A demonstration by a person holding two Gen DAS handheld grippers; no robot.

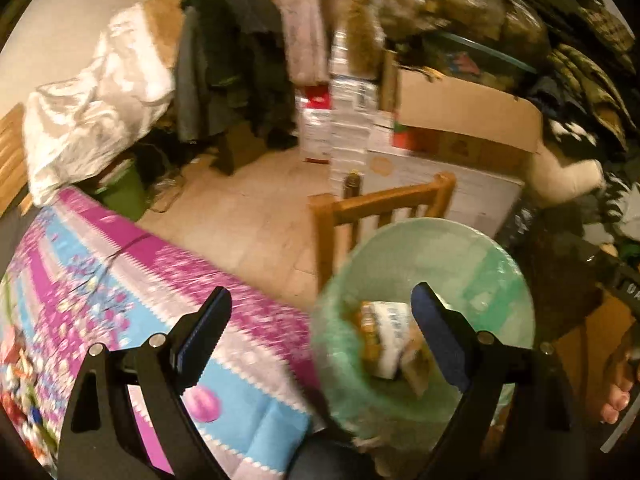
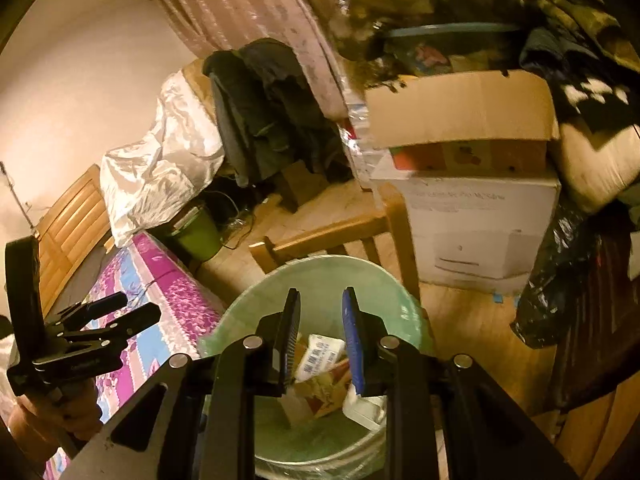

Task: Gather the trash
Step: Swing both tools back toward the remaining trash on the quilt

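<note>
A bin lined with a pale green bag stands on the floor beside the table with the purple and blue cloth. Wrappers and paper trash lie inside it. My left gripper is open wide and holds nothing; its left finger is over the table edge and its right finger over the bin. It shows at the left of the right wrist view, held by a hand. My right gripper hangs over the bin's mouth, jaws a little apart, nothing pinched between them.
A wooden chair stands right behind the bin. Stacked cardboard and white boxes, a black bag and piled clothes crowd the right. A small green bucket sits by the table. A bare foot is near the bin.
</note>
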